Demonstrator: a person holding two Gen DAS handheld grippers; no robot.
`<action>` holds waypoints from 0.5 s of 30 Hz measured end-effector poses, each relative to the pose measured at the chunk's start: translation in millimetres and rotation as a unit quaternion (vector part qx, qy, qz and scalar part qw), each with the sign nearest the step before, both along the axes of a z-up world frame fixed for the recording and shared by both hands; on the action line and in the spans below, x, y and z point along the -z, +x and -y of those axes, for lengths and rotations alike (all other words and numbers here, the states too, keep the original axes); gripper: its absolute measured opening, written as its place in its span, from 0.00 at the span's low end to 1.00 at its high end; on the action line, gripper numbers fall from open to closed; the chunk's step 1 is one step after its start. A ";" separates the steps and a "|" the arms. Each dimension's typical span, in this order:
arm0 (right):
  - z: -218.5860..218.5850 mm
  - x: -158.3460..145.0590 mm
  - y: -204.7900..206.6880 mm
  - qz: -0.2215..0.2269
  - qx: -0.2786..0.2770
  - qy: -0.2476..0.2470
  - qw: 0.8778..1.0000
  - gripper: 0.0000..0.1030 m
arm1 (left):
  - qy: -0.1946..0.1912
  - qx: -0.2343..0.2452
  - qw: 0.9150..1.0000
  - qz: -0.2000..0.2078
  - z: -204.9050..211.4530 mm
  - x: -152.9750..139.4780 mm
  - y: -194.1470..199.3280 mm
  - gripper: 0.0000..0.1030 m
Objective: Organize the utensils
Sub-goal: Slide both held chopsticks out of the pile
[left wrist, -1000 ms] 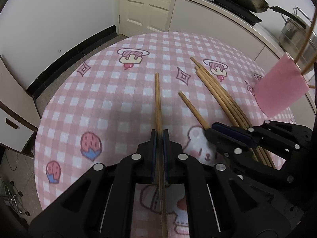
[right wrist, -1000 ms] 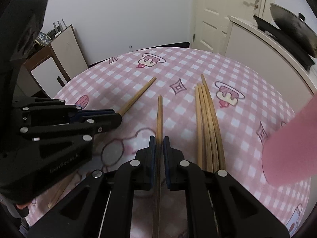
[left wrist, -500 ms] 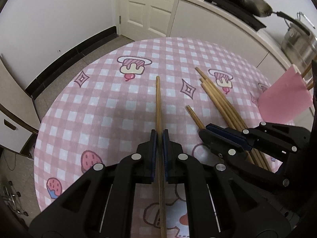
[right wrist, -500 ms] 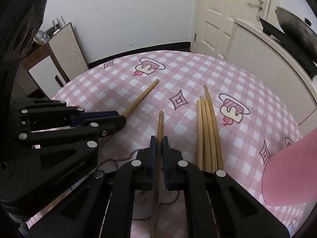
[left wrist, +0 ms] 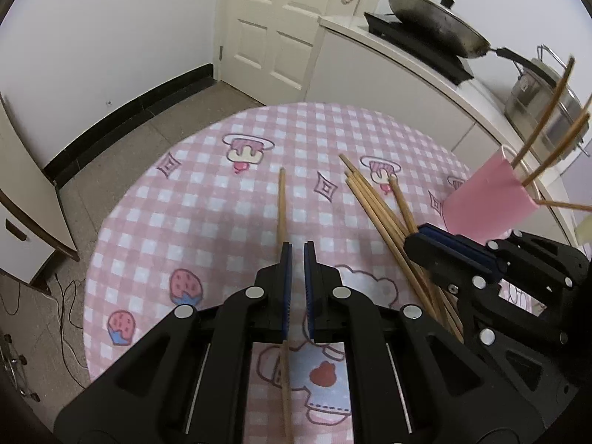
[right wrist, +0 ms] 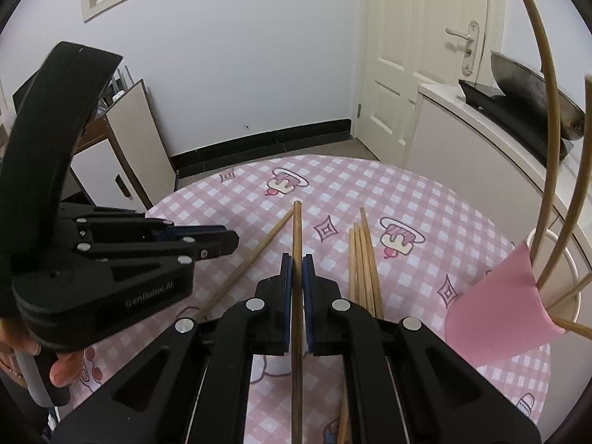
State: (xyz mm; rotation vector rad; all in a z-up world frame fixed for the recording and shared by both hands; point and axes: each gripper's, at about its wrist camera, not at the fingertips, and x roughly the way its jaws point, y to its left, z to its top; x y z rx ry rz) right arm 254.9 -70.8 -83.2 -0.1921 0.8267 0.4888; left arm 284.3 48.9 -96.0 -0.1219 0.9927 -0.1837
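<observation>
- While both claws were clamped, the left gripper [left wrist: 295, 259] pinched one wooden chopstick [left wrist: 281, 199] and the right gripper [right wrist: 295, 266] pinched another chopstick [right wrist: 296, 229]; each stick ran out past the fingertips, held above the table
- Step in hand, as I judged it: carrying a picked pair toward the pink holder [left wrist: 484, 203] at the right edge, which already had several sticks standing in it
- Next move would call for tipping each stick upright, aiming its end into the holder's mouth, then easing the jaws apart; clearance from the standing sticks looked tight
- Loose chopsticks [right wrist: 364, 262] lay bundled on the cloth just right of the right claw, not yet collected
- Surface: round table in pink gingham cloth [left wrist: 207, 199] with cartoon prints
- Room: white door [left wrist: 281, 33]; counter with a wok [left wrist: 433, 18] and a steel pot [left wrist: 544, 107]; grey tiled floor
</observation>
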 end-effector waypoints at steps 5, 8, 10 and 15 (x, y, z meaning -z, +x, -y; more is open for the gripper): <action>6.1 10.0 7.8 -0.014 0.009 0.005 1.000 0.04 | 0.017 -0.001 1.000 -0.009 2.5 7.7 3.5 0.07; 8.2 15.4 12.3 -0.021 0.010 0.006 1.000 0.04 | 0.020 -0.004 1.000 -0.016 0.2 13.8 11.9 0.07; 7.7 18.6 14.2 -0.024 0.010 0.008 1.000 0.04 | 0.021 -0.002 1.000 -0.022 0.4 19.9 18.1 0.07; 4.5 26.7 20.9 -0.034 0.005 0.011 0.999 0.04 | 0.038 -0.001 0.999 -0.036 6.0 35.5 30.9 0.07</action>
